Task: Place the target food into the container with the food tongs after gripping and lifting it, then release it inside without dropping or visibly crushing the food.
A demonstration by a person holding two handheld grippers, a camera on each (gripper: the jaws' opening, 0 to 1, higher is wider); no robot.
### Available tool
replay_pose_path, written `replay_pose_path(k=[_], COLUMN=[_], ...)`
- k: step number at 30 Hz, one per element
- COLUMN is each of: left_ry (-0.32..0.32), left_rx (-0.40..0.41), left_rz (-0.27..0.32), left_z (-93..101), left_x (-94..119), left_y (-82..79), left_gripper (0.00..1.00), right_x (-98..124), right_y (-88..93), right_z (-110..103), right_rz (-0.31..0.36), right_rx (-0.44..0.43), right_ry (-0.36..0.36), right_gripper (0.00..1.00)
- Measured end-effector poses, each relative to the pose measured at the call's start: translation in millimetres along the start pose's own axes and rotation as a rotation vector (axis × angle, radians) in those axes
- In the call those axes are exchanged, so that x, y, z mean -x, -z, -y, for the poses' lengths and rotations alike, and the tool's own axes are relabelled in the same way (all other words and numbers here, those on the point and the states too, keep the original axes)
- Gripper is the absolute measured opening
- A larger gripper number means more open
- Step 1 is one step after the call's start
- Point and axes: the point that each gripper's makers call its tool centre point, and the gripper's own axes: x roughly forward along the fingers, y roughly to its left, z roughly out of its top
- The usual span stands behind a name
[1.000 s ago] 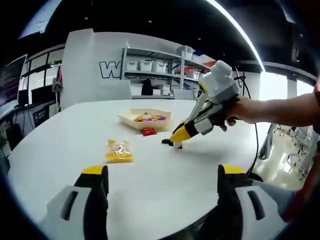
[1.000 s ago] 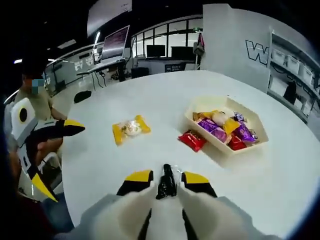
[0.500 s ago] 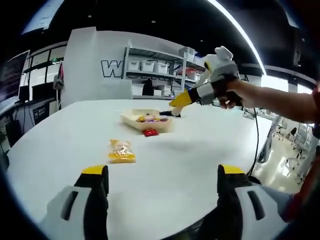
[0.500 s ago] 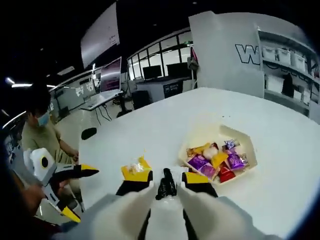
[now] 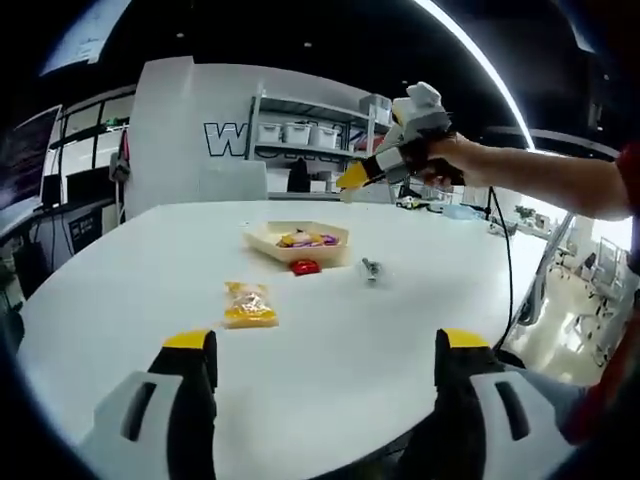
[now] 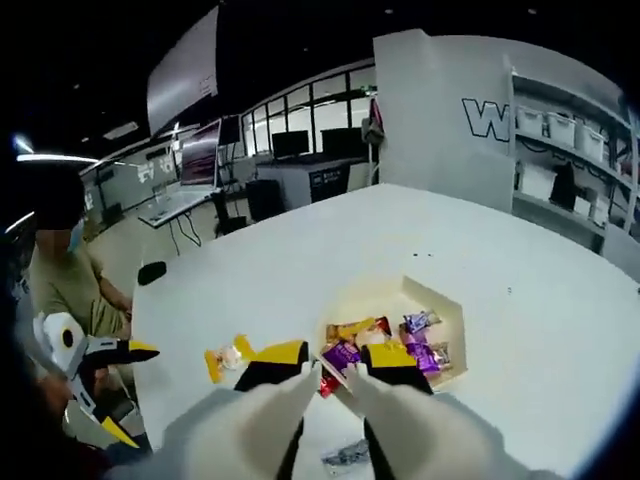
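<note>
With its jaws apart and empty, the right hand-held gripper (image 5: 352,178) hangs high above the hexagonal snack tray (image 5: 262,240) on the white worktop (image 5: 330,330), a small dark wrapped food item (image 5: 371,268) lying just beside that tray, a yellow snack packet (image 5: 248,303) nearer the open-jawed left hand-held gripper (image 5: 325,355).

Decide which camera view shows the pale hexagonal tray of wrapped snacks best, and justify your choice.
The right gripper view: it looks down into the pale hexagonal tray, so the purple, yellow and red wrappers inside can be told apart, though the right gripper hides its near edge. The left gripper view shows the tray small, far and side-on.
</note>
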Motion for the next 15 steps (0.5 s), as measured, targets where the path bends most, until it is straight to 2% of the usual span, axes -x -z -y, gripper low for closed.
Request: replay_pose_path(k=[6, 12, 15], left_ry=[0.003, 0.015, 0.019], left_rx=[-0.006, -0.011, -0.017], left_rz=[-0.017, -0.011, -0.015], left_z=[1.0, 6.8, 8.7], left_x=[0, -2, -3], left_y=[3.8, 0.3, 1.0], left_gripper=[0.88, 0.88, 0.87], right_x=[2, 4, 5], right_y=[26.2, 51.5, 58.5], right_z=[6, 17, 21], right_rz=[-0.04, -0.075, -0.075], right_rx=[-0.059, -0.069, -0.062], right_ry=[-0.012, -0.003, 0.005], right_gripper=[0.19, 0.21, 0.22])
